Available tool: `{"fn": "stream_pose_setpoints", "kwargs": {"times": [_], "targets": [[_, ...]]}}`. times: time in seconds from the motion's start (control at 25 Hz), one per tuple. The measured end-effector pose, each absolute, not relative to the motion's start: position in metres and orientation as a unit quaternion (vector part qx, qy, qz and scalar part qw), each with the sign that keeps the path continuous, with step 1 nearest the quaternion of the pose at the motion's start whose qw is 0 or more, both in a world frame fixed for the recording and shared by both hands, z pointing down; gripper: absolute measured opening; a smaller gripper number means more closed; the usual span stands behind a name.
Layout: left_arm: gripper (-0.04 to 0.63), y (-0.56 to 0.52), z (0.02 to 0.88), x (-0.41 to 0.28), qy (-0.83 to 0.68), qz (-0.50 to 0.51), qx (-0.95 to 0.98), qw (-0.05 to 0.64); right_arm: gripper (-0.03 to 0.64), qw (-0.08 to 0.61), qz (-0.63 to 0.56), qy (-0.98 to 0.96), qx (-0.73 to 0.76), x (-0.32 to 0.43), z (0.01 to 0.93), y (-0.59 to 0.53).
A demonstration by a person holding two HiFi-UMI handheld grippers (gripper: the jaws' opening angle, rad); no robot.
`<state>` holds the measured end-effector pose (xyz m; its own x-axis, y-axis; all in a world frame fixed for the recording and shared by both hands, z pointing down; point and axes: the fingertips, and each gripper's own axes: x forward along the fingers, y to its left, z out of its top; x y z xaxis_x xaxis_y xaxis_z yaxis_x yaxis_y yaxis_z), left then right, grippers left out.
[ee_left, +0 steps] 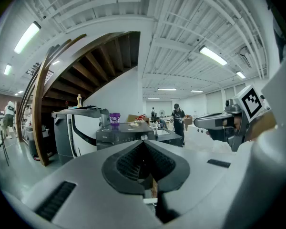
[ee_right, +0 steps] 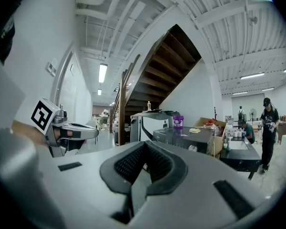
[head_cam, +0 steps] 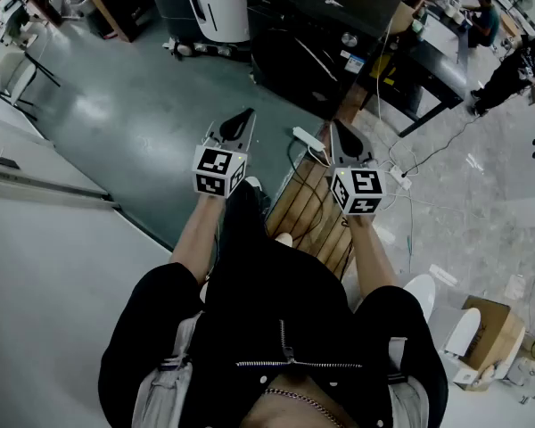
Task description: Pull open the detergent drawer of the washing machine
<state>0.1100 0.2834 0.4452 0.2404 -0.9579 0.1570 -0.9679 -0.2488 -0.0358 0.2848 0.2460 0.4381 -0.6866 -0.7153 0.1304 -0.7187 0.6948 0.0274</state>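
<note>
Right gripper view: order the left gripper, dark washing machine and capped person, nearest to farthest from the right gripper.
1. Left gripper, close alongside at left.
2. Dark washing machine, ahead, centre.
3. Capped person, far right.

I wore a black jacket (head_cam: 276, 319) with silver zip teeth running across it. Its sleeves stopped short of my forearms, and a metal chain (head_cam: 303, 401) lay at the neck. My left hand-held gripper (head_cam: 242, 119) and right hand-held gripper (head_cam: 339, 130) had grey bodies tapering to points, with dark ribbed pads (ee_left: 128, 163) inside. Each carried a white cube (head_cam: 218, 172) printed with black square markers.
</note>
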Motion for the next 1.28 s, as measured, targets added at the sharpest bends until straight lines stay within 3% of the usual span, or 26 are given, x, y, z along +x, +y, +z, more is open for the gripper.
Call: {"fn": "stream_pose_setpoints", "kwargs": {"times": [0.16,0.76,1.28], "targets": [[0.020,0.281,0.449,0.111,-0.611,0.073,0.788,0.033,0.005,0.043,0.020,-0.924,0.380,0.283,0.439,0.245],[0.020,0.265,0.447,0.113,-0.616,0.072,0.784,0.032,0.005,0.070,0.038,-0.929,0.362,0.280,0.453,0.230],[0.020,0.158,0.454,0.032,-0.611,0.062,0.788,0.045,0.005,0.081,0.044,-0.926,0.366,0.193,0.463,0.127]]}}
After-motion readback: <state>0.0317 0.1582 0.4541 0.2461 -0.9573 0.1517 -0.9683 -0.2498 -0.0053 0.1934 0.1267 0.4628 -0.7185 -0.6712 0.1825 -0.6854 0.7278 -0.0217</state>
